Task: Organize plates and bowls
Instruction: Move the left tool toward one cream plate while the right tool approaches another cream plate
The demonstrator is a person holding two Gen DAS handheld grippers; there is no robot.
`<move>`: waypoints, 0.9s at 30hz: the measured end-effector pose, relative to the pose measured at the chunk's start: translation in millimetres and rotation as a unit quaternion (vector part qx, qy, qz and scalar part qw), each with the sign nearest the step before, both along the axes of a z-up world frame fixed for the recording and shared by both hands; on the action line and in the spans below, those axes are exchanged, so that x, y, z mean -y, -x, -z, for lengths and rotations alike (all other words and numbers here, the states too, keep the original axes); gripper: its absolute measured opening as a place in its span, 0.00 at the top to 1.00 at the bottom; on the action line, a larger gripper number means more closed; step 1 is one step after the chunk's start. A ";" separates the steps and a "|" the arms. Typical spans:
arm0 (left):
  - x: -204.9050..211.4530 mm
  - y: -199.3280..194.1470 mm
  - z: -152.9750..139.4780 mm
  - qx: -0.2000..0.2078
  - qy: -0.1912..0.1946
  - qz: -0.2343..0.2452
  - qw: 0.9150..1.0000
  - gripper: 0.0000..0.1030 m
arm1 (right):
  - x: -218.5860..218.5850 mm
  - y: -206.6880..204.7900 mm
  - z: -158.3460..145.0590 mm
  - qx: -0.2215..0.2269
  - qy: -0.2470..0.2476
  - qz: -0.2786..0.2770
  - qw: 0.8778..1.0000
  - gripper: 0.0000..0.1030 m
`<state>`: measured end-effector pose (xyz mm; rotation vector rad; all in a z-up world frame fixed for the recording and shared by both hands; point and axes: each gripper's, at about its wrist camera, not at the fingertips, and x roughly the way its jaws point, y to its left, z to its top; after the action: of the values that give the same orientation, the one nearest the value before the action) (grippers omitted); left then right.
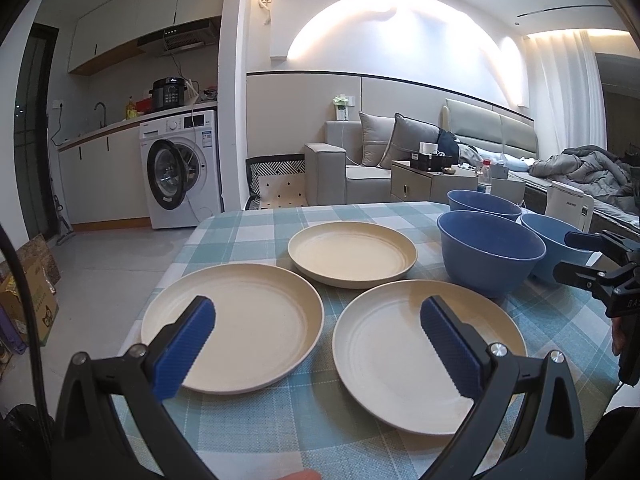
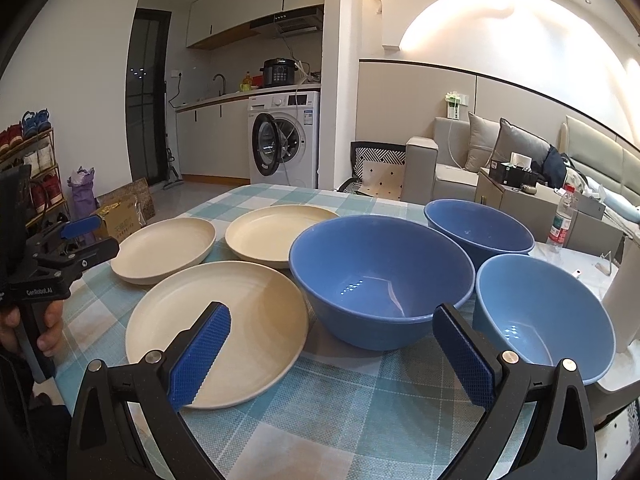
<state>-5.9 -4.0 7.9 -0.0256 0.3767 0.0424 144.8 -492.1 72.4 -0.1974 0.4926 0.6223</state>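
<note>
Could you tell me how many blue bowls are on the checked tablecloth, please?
3. The big bowl sits mid-table beside the cream plates, a second bowl stands behind it towards the sofa, and a lighter third bowl is at the right edge. None looks hidden.

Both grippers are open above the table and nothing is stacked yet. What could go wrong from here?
1. The light blue bowl sits at the table's right edge beside a white appliance; a nudge from the right gripper could tip either.
2. The near-right plate nearly touches the big blue bowl, leaving little finger room.
3. The left gripper hovers between two shallow plates; pinching a thin rim may let one slip.
</note>
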 end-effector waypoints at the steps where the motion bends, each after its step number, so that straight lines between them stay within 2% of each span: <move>1: 0.0 0.5 -0.8 0.000 -0.002 -0.003 1.000 0.00 | -1.6 0.7 -1.2 0.001 0.001 0.000 1.000 0.00; 16: -25.5 7.1 -8.5 -0.010 0.003 -0.040 0.999 0.00 | -60.6 10.1 -15.7 -0.008 0.013 -0.047 0.999 0.00; 27: -48.0 2.5 -7.8 -0.028 0.027 -0.067 0.997 0.00 | -106.9 5.6 -26.2 -0.020 0.022 -0.086 0.996 0.00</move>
<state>-8.4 44.0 15.8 -0.1043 0.4309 0.1660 139.1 -385.2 98.5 -0.2704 0.5325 0.7852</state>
